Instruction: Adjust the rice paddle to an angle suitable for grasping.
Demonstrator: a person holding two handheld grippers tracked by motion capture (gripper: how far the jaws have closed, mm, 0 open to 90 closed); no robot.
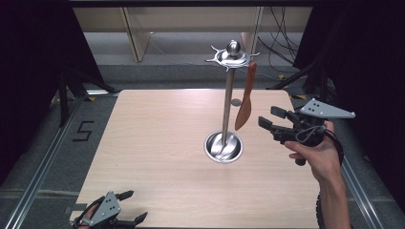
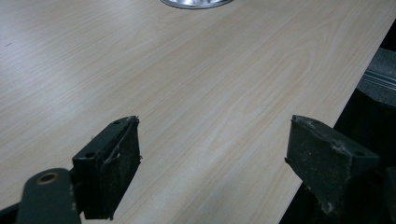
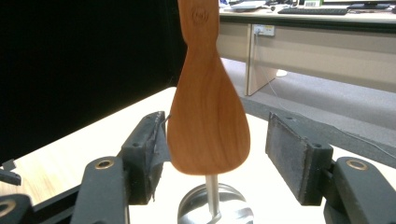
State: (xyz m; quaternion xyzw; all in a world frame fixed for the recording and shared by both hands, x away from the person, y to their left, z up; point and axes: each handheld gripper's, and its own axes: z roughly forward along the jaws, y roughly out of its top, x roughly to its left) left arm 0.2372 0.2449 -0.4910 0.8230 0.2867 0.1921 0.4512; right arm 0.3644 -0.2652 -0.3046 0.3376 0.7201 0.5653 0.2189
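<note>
Wooden, reddish-brown flat spatula [image 3: 207, 112] is hung from the top ring of the tall steel utensil stand [image 1: 227, 100], blade dangling just beside the pole. It's framed between the right gripper [image 3: 214, 156]'s jaws, which are spread wide, no contact seen either side. The left gripper [image 2: 212, 163] is parked well away from the stand at the pale wood table [image 1: 157, 143]'s near edge, jaws wide, nothing held.

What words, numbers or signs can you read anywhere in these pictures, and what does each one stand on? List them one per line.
"5": a dark numeral on the grey floor left of the table, in the high view.
A round stamped mark on the wooden spatula, near its neck in the right gripper view: too blurred to read.
Labels on items on the far desk: too small to read.
</note>
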